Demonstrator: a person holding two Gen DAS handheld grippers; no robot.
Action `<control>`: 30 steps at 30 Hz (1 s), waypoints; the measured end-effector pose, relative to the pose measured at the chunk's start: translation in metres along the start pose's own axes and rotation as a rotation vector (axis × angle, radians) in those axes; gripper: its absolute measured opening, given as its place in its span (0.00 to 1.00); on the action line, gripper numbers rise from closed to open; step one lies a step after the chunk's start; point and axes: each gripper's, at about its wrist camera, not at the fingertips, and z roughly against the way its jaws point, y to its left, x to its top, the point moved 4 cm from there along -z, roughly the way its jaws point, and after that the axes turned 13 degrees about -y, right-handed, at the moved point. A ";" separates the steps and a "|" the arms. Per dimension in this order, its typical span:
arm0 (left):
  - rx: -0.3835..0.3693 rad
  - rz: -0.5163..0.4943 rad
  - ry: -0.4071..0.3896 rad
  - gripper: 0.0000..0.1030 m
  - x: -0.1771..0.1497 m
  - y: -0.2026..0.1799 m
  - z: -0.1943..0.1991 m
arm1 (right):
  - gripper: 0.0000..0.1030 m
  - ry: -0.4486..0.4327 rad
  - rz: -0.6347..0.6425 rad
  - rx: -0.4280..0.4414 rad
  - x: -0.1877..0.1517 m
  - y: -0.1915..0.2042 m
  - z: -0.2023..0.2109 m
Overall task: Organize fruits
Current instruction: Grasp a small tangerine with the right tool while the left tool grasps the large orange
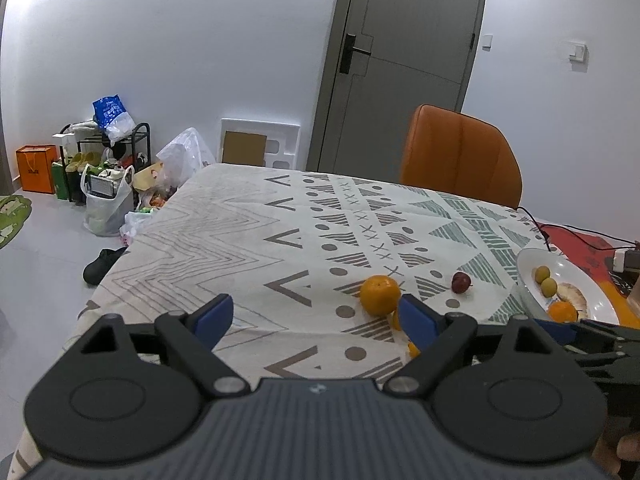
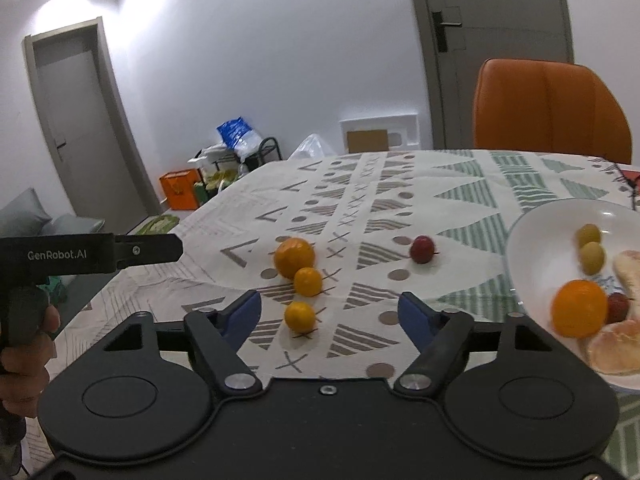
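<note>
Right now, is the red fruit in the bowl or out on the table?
Out: one red fruit lies on the tablecloth, left of the bowl.

bare tablecloth [image 1: 224,240] left, plate [image 2: 536,236] right

left tongs [image 1: 316,318]: black linkage arms, blue pads at the tips, silver pivot screws behind them, two round black housings, ribbed grey body behind.
right tongs [image 2: 330,316]: same black arms and blue pads, silver screws, smooth black body with one centre screw.
marking: white "GenRobot.AI" on the left tongs' black side, seen left of the right tongs.
</note>
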 end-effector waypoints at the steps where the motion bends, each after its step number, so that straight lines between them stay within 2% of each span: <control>1: 0.000 0.002 0.002 0.85 -0.001 0.001 -0.001 | 0.69 0.007 0.004 0.004 -0.001 0.002 -0.004; 4: 0.003 0.007 0.010 0.84 -0.002 0.005 -0.005 | 0.67 0.020 0.010 0.008 -0.003 0.006 -0.011; 8: 0.005 0.020 0.019 0.82 -0.004 0.011 -0.011 | 0.56 0.043 0.010 0.019 -0.006 0.010 -0.022; 12: 0.006 0.029 0.028 0.81 -0.006 0.015 -0.018 | 0.52 0.064 0.011 0.028 -0.010 0.013 -0.032; 13: 0.006 0.031 0.030 0.81 -0.007 0.016 -0.020 | 0.48 0.069 0.014 0.033 -0.012 0.014 -0.035; 15: 0.004 0.033 0.036 0.81 -0.008 0.016 -0.024 | 0.20 0.095 0.020 0.041 -0.014 0.014 -0.043; 19: -0.001 0.035 0.044 0.80 -0.008 0.015 -0.033 | 0.20 0.104 0.028 0.050 -0.016 0.013 -0.047; 30: -0.059 0.013 0.049 0.74 -0.008 -0.014 -0.056 | 0.20 0.037 0.012 -0.004 0.004 -0.013 -0.029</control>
